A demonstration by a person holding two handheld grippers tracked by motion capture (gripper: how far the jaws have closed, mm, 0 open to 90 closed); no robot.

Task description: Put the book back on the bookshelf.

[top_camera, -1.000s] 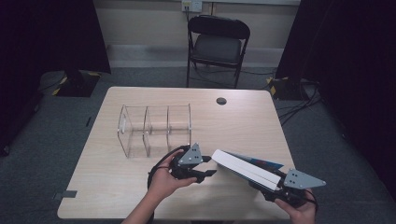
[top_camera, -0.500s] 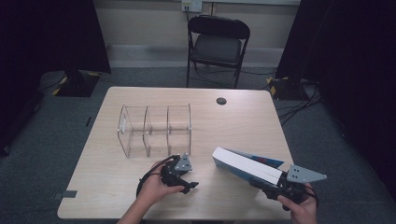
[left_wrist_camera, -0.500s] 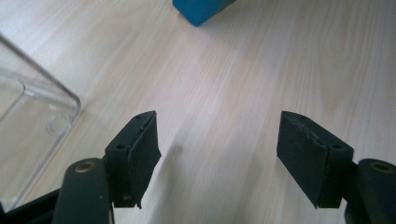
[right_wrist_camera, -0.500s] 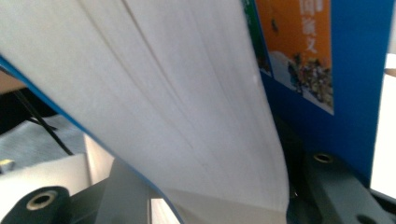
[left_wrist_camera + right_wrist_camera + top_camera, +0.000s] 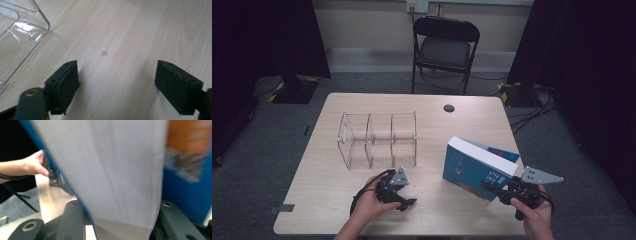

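Two tools are busy. The right tool (image 5: 496, 188) is clamped on a thick blue book (image 5: 477, 169), holding it tipped up above the counter (image 5: 327, 200). The left tool (image 5: 408, 202) sits low, its jaws have just been opening, with nothing between them. I think the book goes next into the clear rack (image 5: 379, 140), whose three slots look empty.

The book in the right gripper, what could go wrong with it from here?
1. The right gripper pinches the thick blue book near one lower corner, tilted above the table; it may sag, pivot or slip out.
2. The left gripper is open over bare wood, its jaws having just been opening with nothing between them, so it gives no support.
3. The clear organizer looks light; a bump from the book could push it.
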